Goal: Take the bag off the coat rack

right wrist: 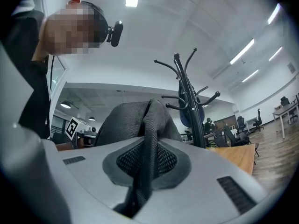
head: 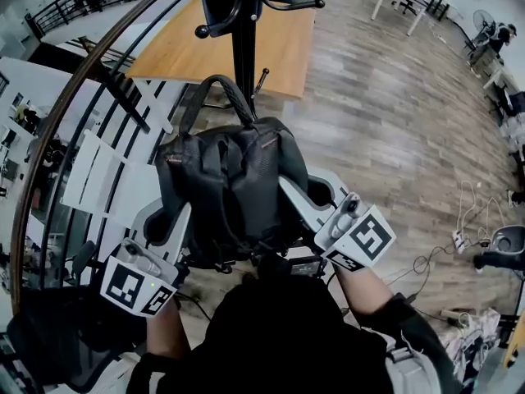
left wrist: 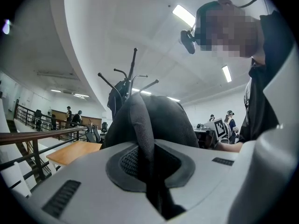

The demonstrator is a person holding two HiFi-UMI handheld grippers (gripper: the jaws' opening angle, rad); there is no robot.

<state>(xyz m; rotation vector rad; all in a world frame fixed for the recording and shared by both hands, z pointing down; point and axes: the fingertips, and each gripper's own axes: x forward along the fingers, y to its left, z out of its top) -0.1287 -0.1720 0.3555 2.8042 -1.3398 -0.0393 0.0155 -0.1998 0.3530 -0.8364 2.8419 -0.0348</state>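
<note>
bag [head: 230, 179] hangs mid-frame btwn both grippers, coat rack [head: 244, 48] at its 12 o'clock; top loop [head: 217, 89] looks clear of the hooks [head: 287, 2], so prob already off. L gripper [left wrist: 148, 160] at bag's 7, R gripper [right wrist: 142, 171] at 4, each clenched on a coarse woven strap [right wrist: 149, 139], presumably to split the load. Bag = soft black fabric, slumped; rack = thin dark pole w/ curved hooks.

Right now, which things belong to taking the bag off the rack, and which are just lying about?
Part of the job: bag; coat rack; left gripper and right gripper, each shut on a strap of the bag.

Lying about: wooden table; power strip with cables on the floor.
</note>
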